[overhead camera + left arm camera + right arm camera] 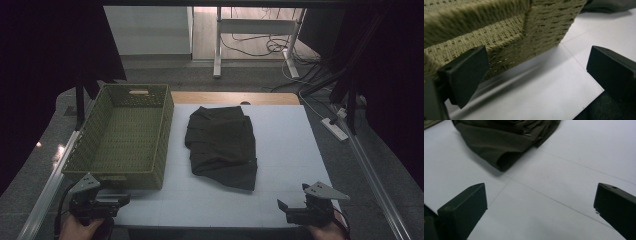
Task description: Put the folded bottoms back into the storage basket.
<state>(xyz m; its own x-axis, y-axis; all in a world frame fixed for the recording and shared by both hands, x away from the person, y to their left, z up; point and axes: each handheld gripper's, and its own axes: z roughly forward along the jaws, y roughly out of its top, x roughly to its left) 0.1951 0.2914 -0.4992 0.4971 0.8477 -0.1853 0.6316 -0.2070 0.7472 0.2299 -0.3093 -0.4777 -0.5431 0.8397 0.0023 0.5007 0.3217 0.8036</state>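
A dark olive folded garment (222, 146) lies in the middle of the white table mat (285, 145); the right gripper view has its near corner (506, 140) at the top. To its left stands a green woven basket (122, 135) with nothing inside. My left gripper (122, 200) is held at the table's near left edge, just in front of the basket's near wall (524, 32), jaws open and holding nothing. My right gripper (282, 206) rests at the near right edge, open, pointing toward the garment with bare mat between its jaws.
Beyond the mat, a strip of wooden tabletop (235, 97) runs along the far edge. Farther back on the floor are a white desk frame (255, 30) and tangled cables (272, 47). A power strip (336, 128) lies on the floor to the right. Metal rails (372, 175) flank the table.
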